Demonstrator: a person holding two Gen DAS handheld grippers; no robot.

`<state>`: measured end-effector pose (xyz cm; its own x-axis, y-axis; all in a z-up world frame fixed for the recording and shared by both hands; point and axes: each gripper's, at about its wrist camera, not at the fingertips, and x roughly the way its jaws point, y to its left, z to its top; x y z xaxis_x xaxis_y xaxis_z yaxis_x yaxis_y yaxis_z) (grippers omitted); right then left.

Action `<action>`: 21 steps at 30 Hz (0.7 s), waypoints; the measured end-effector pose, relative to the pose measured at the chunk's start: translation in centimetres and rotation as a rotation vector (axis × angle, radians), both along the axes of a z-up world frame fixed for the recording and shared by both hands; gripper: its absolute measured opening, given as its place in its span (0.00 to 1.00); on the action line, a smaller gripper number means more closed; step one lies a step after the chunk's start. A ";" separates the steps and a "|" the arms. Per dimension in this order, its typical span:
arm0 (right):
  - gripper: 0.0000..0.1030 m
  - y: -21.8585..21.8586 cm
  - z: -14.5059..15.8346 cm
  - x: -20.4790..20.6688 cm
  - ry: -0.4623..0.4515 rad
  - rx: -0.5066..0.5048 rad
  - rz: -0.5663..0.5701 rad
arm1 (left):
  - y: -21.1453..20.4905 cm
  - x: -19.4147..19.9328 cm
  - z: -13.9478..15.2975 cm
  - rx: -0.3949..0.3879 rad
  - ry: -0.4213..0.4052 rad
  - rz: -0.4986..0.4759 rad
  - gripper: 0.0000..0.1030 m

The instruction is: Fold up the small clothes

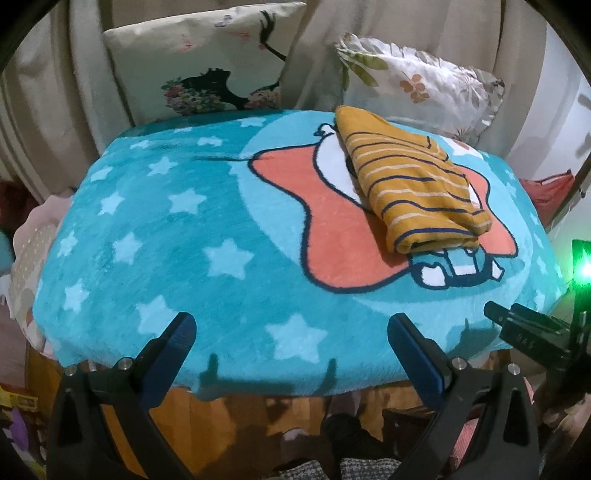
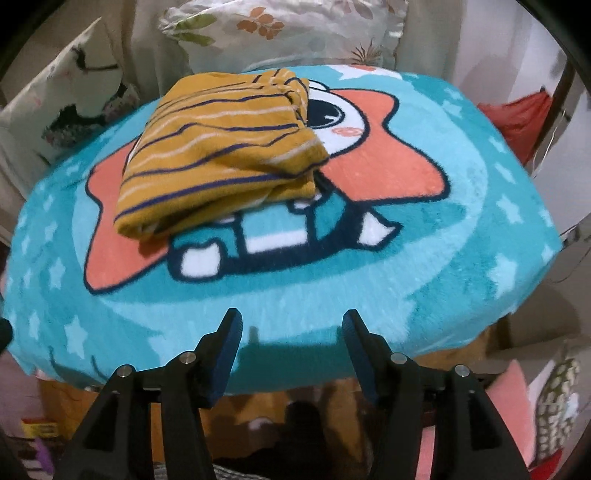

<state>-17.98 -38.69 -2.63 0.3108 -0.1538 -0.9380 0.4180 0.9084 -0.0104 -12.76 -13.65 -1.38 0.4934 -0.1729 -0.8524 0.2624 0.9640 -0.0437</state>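
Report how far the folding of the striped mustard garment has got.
Done: the mustard striped garment lies folded into a compact bundle on the teal star blanket. In hand: nothing; the left claw and right claw are both open and empty, clear of it. Left: no other unfolded clothes are visible.

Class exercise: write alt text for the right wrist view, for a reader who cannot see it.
A folded mustard striped garment lies on a turquoise star-patterned blanket with a cartoon character. The open, empty right gripper hovers at the blanket's near edge; floral pillows sit behind.

Left gripper [image 1: 291, 332] and right gripper [image 2: 291, 328] gape (empty), tilted downward.
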 end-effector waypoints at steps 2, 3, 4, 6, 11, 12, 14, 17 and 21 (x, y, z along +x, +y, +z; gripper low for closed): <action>0.61 1.0 0.4 -0.2 0.004 -0.046 0.013 | 0.7 -0.3 0.1 -0.010 0.000 0.011 1.00; 0.62 1.3 0.5 -0.2 0.005 -0.059 0.018 | 1.0 -0.5 0.2 -0.013 -0.001 0.014 1.00; 0.63 1.9 0.7 -0.2 0.007 -0.083 0.028 | 1.3 -0.6 0.2 -0.013 -0.002 0.018 1.00; 0.65 2.7 0.8 -0.2 0.013 -0.108 0.039 | 1.8 -1.1 0.3 -0.010 -0.007 0.024 1.00; 0.65 4.1 0.6 -0.5 0.033 -0.126 0.051 | 3.4 -2.0 0.2 -0.011 -0.007 0.048 1.00; 0.65 4.3 0.5 -0.6 0.036 -0.131 0.052 | 3.6 -2.1 0.1 -0.011 -0.003 0.051 1.00; 0.65 4.8 0.4 -1.0 0.044 -0.142 0.058 | 3.9 -2.4 -0.2 -0.010 0.006 0.053 1.00; 0.65 5.3 0.3 -1.6 0.048 -0.144 0.063 | 4.1 -2.7 -0.5 -0.007 0.018 0.050 1.00; 0.65 5.6 0.2 -1.8 0.054 -0.125 0.070 | 3.9 -3.0 -0.3 0.006 0.014 0.050 1.00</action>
